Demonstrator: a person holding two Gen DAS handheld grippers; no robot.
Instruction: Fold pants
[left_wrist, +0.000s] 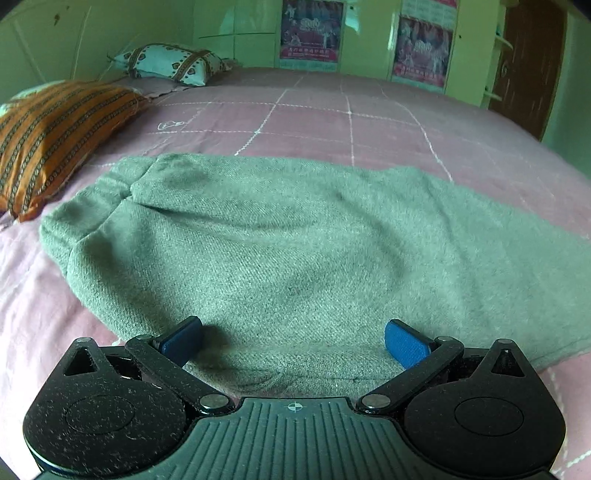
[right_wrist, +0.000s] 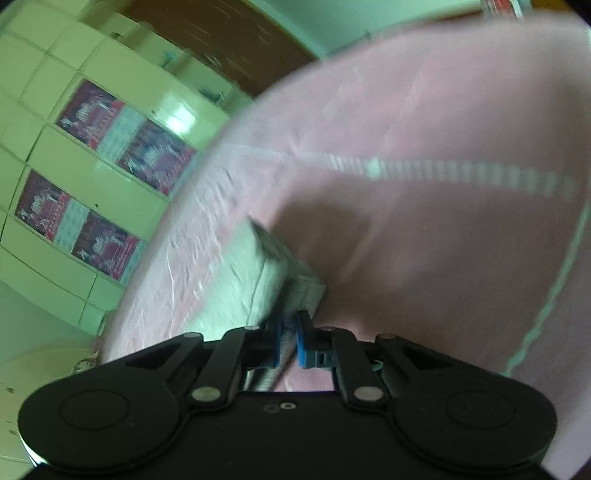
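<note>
Grey-green pants (left_wrist: 266, 243) lie spread on the pink bed, partly folded, with a doubled edge at the left. My left gripper (left_wrist: 293, 341) is open, its blue pads wide apart just above the near edge of the pants, holding nothing. My right gripper (right_wrist: 287, 341) is shut on a bunched end of the pants (right_wrist: 269, 273), which it holds lifted above the bed. The right wrist view is tilted and blurred.
The pink quilted bed cover (left_wrist: 332, 114) stretches behind the pants. An orange striped pillow (left_wrist: 51, 136) and a white patterned pillow (left_wrist: 170, 62) lie at the far left. Green cabinets with posters (left_wrist: 312, 33) and a brown door (left_wrist: 524, 62) stand behind the bed.
</note>
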